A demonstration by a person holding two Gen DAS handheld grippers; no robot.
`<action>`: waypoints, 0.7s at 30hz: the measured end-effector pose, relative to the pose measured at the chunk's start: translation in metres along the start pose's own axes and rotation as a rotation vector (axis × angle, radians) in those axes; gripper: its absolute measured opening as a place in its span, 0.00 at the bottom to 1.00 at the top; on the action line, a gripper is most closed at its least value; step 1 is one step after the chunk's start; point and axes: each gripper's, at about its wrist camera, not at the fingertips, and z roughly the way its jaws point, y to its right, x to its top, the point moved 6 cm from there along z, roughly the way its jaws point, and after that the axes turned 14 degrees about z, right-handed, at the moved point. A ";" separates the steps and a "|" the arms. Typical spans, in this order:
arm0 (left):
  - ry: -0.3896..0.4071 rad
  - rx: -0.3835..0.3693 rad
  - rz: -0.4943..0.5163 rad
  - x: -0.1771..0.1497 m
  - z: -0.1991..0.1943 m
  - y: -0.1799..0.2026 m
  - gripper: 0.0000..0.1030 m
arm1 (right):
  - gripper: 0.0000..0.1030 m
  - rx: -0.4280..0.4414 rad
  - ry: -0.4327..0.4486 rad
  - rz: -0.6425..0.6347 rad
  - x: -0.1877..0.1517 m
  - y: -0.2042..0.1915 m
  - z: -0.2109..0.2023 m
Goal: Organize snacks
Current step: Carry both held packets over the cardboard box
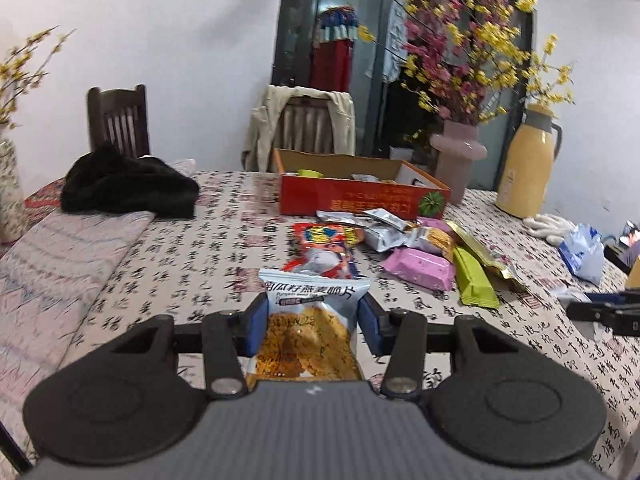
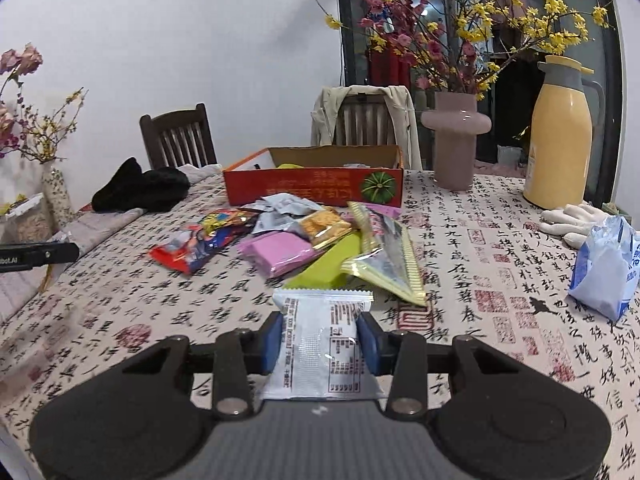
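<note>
Snack packets are held in both grippers, and the orange box (image 1: 362, 196) that seems meant to take them lies straight ahead of both sets of jaws, past the loose pile of snacks (image 1: 404, 248).

The left gripper (image 1: 312, 330) is clamped narrow on an oat crisp packet (image 1: 310, 320), its blue pads pressing the packet's two sides. The packet stands with its long axis running forward, its sealed top edge sticking out beyond the fingertips toward the pile. The right gripper (image 2: 320, 342) holds a white packet (image 2: 322, 344) the same way, printed back facing up, serrated end forward.

From the left jaws the box sits ahead and slightly to the right, with a red cartoon packet (image 1: 326, 250) directly in between. From the right jaws the box (image 2: 314, 186) is dead ahead, and a green packet (image 2: 326, 266), a pink packet (image 2: 280, 254) and a gold-edged packet (image 2: 386, 262) lie between. Neither hand looks clearly nearer, though the right seems better lined up with the box's open top.

Either packet would have to be carried forward over the pile and clear the box's near wall before being let go.
</note>
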 end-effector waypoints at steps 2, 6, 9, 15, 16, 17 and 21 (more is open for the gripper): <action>0.009 0.010 -0.013 -0.002 -0.004 -0.006 0.46 | 0.39 0.003 0.003 -0.004 -0.002 -0.006 -0.003; 0.024 0.011 -0.046 -0.002 -0.010 -0.019 0.46 | 0.39 0.006 0.015 -0.021 0.000 -0.018 -0.009; 0.032 0.010 -0.056 0.001 -0.011 -0.026 0.46 | 0.39 0.007 0.023 -0.032 0.003 -0.024 -0.008; 0.036 -0.002 -0.047 0.016 -0.006 -0.034 0.46 | 0.39 0.011 0.033 -0.053 0.021 -0.028 0.002; 0.035 -0.005 -0.048 0.021 -0.004 -0.037 0.46 | 0.39 0.014 0.033 -0.058 0.026 -0.029 0.005; 0.032 -0.008 -0.051 0.027 -0.002 -0.039 0.46 | 0.39 0.016 0.035 -0.062 0.030 -0.030 0.007; 0.031 -0.028 -0.050 0.051 0.013 -0.049 0.46 | 0.39 0.034 0.042 -0.073 0.054 -0.030 0.024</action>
